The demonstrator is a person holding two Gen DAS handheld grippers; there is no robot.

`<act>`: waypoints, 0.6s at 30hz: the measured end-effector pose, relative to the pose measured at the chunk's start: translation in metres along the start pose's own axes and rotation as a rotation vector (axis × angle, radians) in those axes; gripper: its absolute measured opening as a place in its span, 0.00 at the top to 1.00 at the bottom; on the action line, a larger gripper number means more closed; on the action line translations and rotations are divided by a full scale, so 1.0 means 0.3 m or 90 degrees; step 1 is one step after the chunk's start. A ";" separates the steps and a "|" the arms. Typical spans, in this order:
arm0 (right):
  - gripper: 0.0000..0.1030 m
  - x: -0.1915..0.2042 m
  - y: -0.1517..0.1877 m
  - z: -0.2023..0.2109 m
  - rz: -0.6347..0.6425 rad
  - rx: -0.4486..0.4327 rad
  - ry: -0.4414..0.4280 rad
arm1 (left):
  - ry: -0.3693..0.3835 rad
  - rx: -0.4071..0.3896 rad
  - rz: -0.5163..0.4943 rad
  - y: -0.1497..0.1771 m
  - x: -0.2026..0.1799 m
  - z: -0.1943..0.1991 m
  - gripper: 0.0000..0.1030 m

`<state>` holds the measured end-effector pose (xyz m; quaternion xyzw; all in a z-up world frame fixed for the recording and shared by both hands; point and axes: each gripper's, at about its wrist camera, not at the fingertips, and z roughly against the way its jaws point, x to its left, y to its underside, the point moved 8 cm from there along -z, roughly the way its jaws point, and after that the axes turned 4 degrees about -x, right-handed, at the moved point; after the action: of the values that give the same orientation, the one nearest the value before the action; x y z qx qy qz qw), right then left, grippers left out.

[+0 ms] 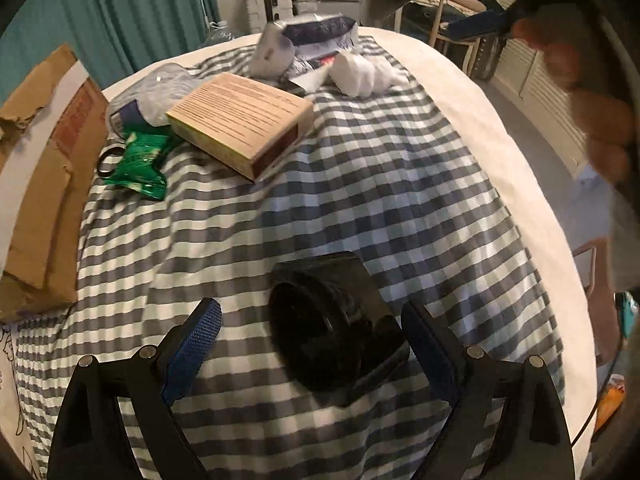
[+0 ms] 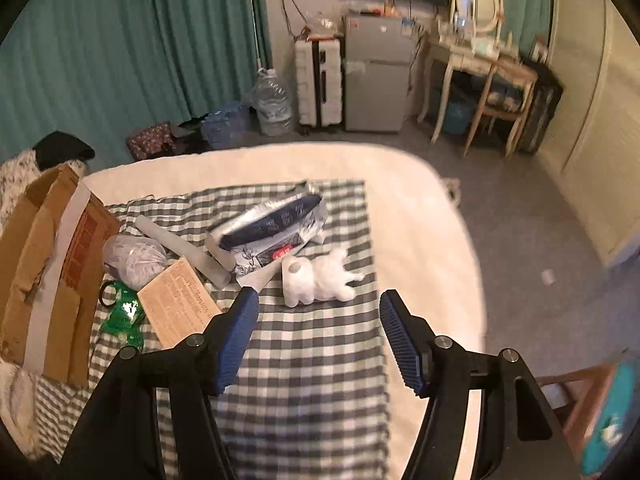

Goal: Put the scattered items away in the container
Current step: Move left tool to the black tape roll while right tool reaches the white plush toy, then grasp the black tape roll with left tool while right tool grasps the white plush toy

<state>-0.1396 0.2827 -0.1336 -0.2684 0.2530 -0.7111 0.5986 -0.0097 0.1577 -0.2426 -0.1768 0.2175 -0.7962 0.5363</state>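
Only tan box (image 1: pixel 240 120), print unreadable

A grey-and-white checked cloth (image 1: pixel 360 184) is covering the white bed (image 2: pixel 420 208). At upper left, a brown cardboard box (image 2: pixel 44 264) is showing red print, beside a shiny green wrapper (image 1: pixel 138 162), a tan box (image 1: pixel 244 116) and teal curtains (image 2: pixel 132 40).

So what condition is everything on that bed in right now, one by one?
Left tongs: open, black tape roll between them, untouched.
Right tongs: open, empty.
Cardboard box: open, flaps torn.
Tan carton: closed, tilted on other items.
Green wrapper: crumpled.
Toilet paper roll: lying down, partly unrolled.
Silver packet: lying flat.
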 end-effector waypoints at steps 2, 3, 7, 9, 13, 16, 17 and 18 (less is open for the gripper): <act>0.35 -0.009 0.014 -0.056 -0.009 0.015 -0.011 | -0.011 0.004 -0.006 0.001 0.003 -0.025 0.09; 0.33 -0.013 0.027 -0.082 -0.016 0.024 -0.021 | -0.012 0.007 -0.008 0.002 0.006 -0.038 0.09; 0.31 -0.002 0.043 -0.159 -0.015 0.037 -0.024 | 0.005 0.026 -0.005 -0.004 0.027 -0.060 0.34; 0.27 0.003 0.040 -0.181 -0.004 0.032 -0.015 | 0.013 0.031 0.000 -0.014 0.040 -0.059 0.36; 0.22 -0.018 0.016 -0.219 0.013 0.020 0.021 | 0.015 0.024 0.027 -0.030 0.088 -0.048 0.38; 0.22 -0.035 0.005 -0.247 0.011 0.025 0.019 | 0.006 0.016 0.037 -0.044 0.125 -0.038 0.39; 0.22 -0.038 0.002 -0.256 0.011 0.027 0.019 | 0.000 0.011 0.040 -0.050 0.138 -0.034 0.39; 0.22 -0.038 0.000 -0.264 0.010 0.027 0.016 | -0.005 0.008 0.042 -0.056 0.151 -0.032 0.39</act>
<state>-0.1922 0.2971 -0.1923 -0.2447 0.2478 -0.7147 0.6065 -0.0440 0.1227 -0.2396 -0.1694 0.2163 -0.7787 0.5641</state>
